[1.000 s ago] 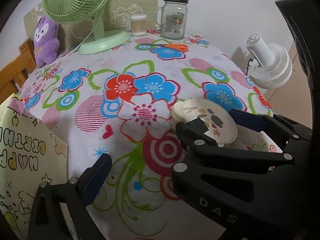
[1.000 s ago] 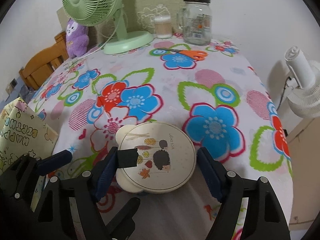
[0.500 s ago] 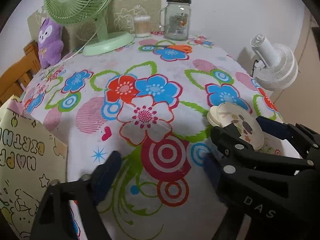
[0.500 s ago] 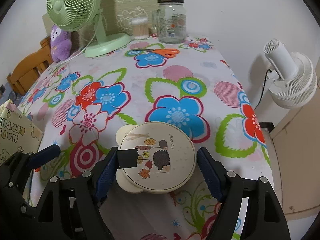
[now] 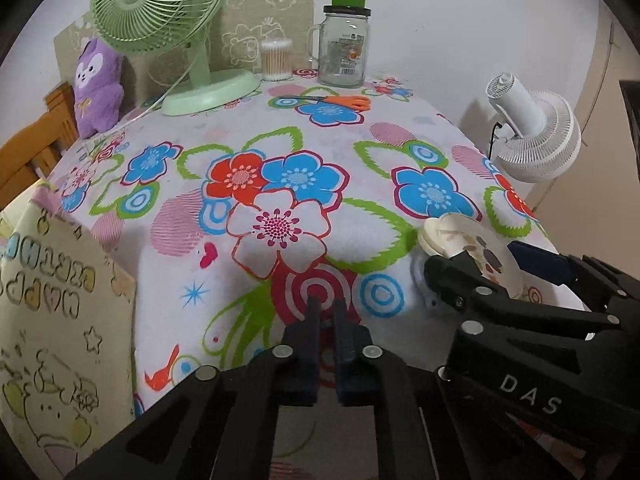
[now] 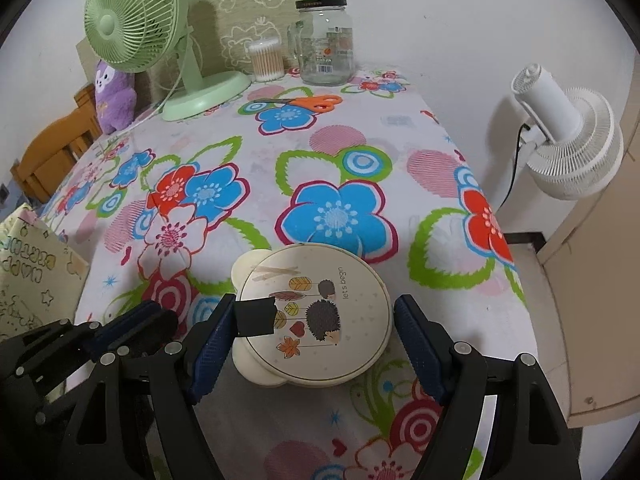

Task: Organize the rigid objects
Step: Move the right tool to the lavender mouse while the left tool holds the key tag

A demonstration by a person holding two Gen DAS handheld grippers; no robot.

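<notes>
A round cream box with a hedgehog picture (image 6: 316, 316) is between the fingers of my right gripper (image 6: 316, 336), above the table's near right part. The jaws are wide; the left pad holds a black tab (image 6: 256, 316) on the box, the right pad stands just off its rim. The box also shows in the left wrist view (image 5: 472, 248), with the right gripper (image 5: 516, 280) around it. My left gripper (image 5: 326, 316) is shut and empty, over the near edge of the floral tablecloth (image 5: 280, 184).
At the far edge stand a green fan (image 5: 168, 20), a glass jar with green cap (image 5: 344, 48), a cotton swab tub (image 5: 276, 60), orange scissors (image 5: 340, 100) and a purple plush (image 5: 96, 88). A white fan (image 5: 536, 136) stands right of the table. A yellow birthday bag (image 5: 52, 320) is at left.
My left gripper has closed from wide open to shut. The right gripper with the box has drifted right, then back a little, over the tablecloth.
</notes>
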